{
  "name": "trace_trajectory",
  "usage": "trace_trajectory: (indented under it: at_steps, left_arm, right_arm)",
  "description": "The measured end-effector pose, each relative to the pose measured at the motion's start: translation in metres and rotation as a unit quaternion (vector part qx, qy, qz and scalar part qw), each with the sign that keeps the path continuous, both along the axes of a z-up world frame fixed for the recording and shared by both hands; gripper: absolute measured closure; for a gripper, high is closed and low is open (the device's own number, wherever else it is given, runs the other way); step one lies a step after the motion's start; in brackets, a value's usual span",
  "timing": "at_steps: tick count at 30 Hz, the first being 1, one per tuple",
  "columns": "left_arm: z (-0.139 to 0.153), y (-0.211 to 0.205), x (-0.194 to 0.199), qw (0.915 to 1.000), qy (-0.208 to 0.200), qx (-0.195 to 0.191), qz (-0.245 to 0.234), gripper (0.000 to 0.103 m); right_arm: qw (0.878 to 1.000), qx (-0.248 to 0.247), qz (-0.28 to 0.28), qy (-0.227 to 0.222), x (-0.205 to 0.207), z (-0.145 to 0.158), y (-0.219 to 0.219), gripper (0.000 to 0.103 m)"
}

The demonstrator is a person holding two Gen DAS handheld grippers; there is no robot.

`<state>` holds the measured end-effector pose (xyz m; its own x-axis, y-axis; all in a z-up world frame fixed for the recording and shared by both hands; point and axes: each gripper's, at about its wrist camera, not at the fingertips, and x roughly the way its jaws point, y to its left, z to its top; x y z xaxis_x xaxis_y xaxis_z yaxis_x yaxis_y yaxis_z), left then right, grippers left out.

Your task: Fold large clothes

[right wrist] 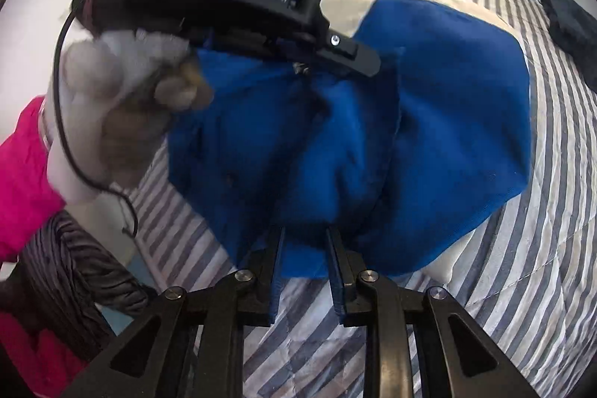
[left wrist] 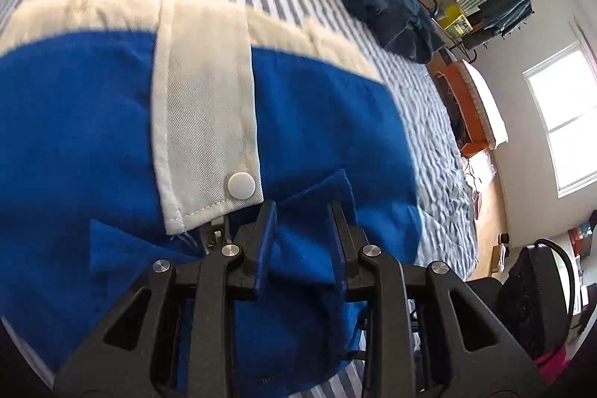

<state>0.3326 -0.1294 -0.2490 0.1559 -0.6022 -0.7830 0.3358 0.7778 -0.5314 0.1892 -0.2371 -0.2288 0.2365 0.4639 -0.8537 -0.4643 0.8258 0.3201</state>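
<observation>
- The left claw (left wrist: 303,207) is seen clamped on a raised fold of the blue garment (left wrist: 93,122); cloth is bunched between the two fingers.
- The right claw (right wrist: 304,234) is seen closed on the garment's near edge, blue cloth being pinched between its pads.
- The garment is spread ahead of both claws on the striped bed (right wrist: 541,211), with a cream placket (left wrist: 205,99) and white snap (left wrist: 241,185) just beyond the left claw.
- The fabric is judged soft, light and limp; sagging between grips is to be expected. Hold is best taken at hems or the stiffer placket.
- Both claws are pitched steeply downward. The left claw is gripped by a gloved hand (right wrist: 112,122) with a pink sleeve (right wrist: 22,174).
</observation>
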Motion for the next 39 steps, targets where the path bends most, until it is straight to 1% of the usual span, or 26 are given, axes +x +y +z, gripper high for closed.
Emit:
trace_trajectory:
  at_steps: [3, 5, 6, 7, 9, 11, 13, 14, 15, 18, 19, 20, 21, 22, 25, 27, 28, 29, 32, 34, 36, 37, 38, 39]
  left_arm:
    - [0.033, 0.025, 0.003, 0.9982, -0.057, 0.008, 0.018, 0.076]
    - [0.050, 0.049, 0.008, 0.9947, -0.092, 0.018, 0.042, 0.076]
    - [0.056, 0.061, 0.013, 0.9922, -0.108, 0.029, 0.056, 0.076]
    - [0.058, 0.072, 0.020, 0.9900, -0.117, 0.040, 0.068, 0.076]
    - [0.057, 0.086, 0.035, 0.9878, -0.119, 0.052, 0.086, 0.076]
    - [0.054, 0.091, 0.050, 0.9847, -0.128, 0.075, 0.091, 0.076]
    - [0.043, 0.095, 0.063, 0.9804, -0.135, 0.110, 0.092, 0.076]
    - [0.037, 0.101, 0.066, 0.9794, -0.131, 0.121, 0.096, 0.076]
    - [0.028, 0.103, 0.070, 0.9797, -0.124, 0.123, 0.098, 0.076]
    - [-0.001, 0.116, 0.074, 0.9805, -0.115, 0.124, 0.100, 0.076]
    - [-0.014, 0.121, 0.077, 0.9820, -0.105, 0.121, 0.100, 0.076]
    - [-0.029, 0.126, 0.079, 0.9847, -0.087, 0.108, 0.106, 0.075]
    - [-0.038, 0.129, 0.078, 0.9862, -0.082, 0.089, 0.113, 0.075]
    - [-0.040, 0.131, 0.078, 0.9862, -0.087, 0.082, 0.115, 0.075]
    - [-0.028, 0.132, 0.077, 0.9857, -0.094, 0.092, 0.105, 0.075]
    - [-0.010, 0.138, 0.071, 0.9836, -0.103, 0.093, 0.115, 0.075]
    - [-0.001, 0.143, 0.064, 0.9839, -0.107, 0.082, 0.117, 0.075]
    - [0.008, 0.147, 0.054, 0.9846, -0.112, 0.068, 0.115, 0.075]
    - [0.021, 0.151, 0.028, 0.9856, -0.126, 0.062, 0.095, 0.075]
    - [0.015, 0.151, 0.013, 0.9867, -0.121, 0.071, 0.082, 0.075]
    - [-0.003, 0.151, 0.009, 0.9875, -0.104, 0.088, 0.079, 0.075]
    - [-0.014, 0.151, 0.009, 0.9887, -0.086, 0.091, 0.082, 0.075]
    - [-0.026, 0.153, 0.009, 0.9893, -0.072, 0.095, 0.085, 0.075]
    - [-0.035, 0.151, 0.011, 0.9891, -0.068, 0.100, 0.084, 0.075]
  right_arm:
    - [0.999, 0.044, 0.006, -0.031, -0.002, 0.028, -0.014, 0.078]
    - [0.995, 0.071, -0.013, -0.064, 0.006, 0.049, -0.030, 0.072]
    - [0.993, 0.080, -0.029, -0.082, 0.011, 0.058, -0.038, 0.072]
    - [0.990, 0.086, -0.050, -0.101, 0.019, 0.065, -0.047, 0.071]
    - [0.984, 0.077, -0.091, -0.131, 0.042, 0.074, -0.061, 0.070]
    - [0.980, 0.065, -0.127, -0.141, 0.072, 0.074, -0.070, 0.072]
    - [0.978, 0.066, -0.148, -0.134, 0.100, 0.067, -0.073, 0.072]
    - [0.977, 0.062, -0.157, -0.129, 0.112, 0.060, -0.072, 0.072]
    - [0.978, 0.057, -0.159, -0.122, 0.118, 0.054, -0.071, 0.072]
    - [0.985, 0.024, -0.148, -0.089, 0.131, 0.023, -0.063, 0.073]
    - [0.986, 0.006, -0.141, -0.083, 0.133, 0.011, -0.061, 0.079]
    - [0.987, -0.004, -0.136, -0.080, 0.135, 0.002, -0.059, 0.080]
    - [0.987, -0.007, -0.135, -0.082, 0.133, -0.003, -0.058, 0.080]
    - [0.987, -0.010, -0.136, -0.088, 0.131, -0.004, -0.057, 0.080]
    - [0.987, -0.020, -0.137, -0.076, 0.133, 0.005, -0.058, 0.081]
    - [0.986, -0.005, -0.150, -0.070, 0.129, 0.016, -0.065, 0.080]
    - [0.986, 0.011, -0.151, -0.066, 0.124, 0.021, -0.068, 0.077]
    - [0.987, 0.024, -0.148, -0.064, 0.119, 0.026, -0.071, 0.077]
    - [0.988, 0.042, -0.132, -0.061, 0.095, 0.035, -0.075, 0.077]
    - [0.990, 0.048, -0.127, -0.051, 0.085, 0.032, -0.077, 0.077]
    - [0.991, 0.041, -0.123, -0.035, 0.079, 0.022, -0.075, 0.077]
    - [0.992, 0.029, -0.123, -0.028, 0.078, 0.015, -0.074, 0.080]
    - [0.992, 0.021, -0.125, -0.017, 0.077, 0.005, -0.074, 0.081]
    - [0.992, 0.018, -0.125, -0.006, 0.076, -0.004, -0.074, 0.081]
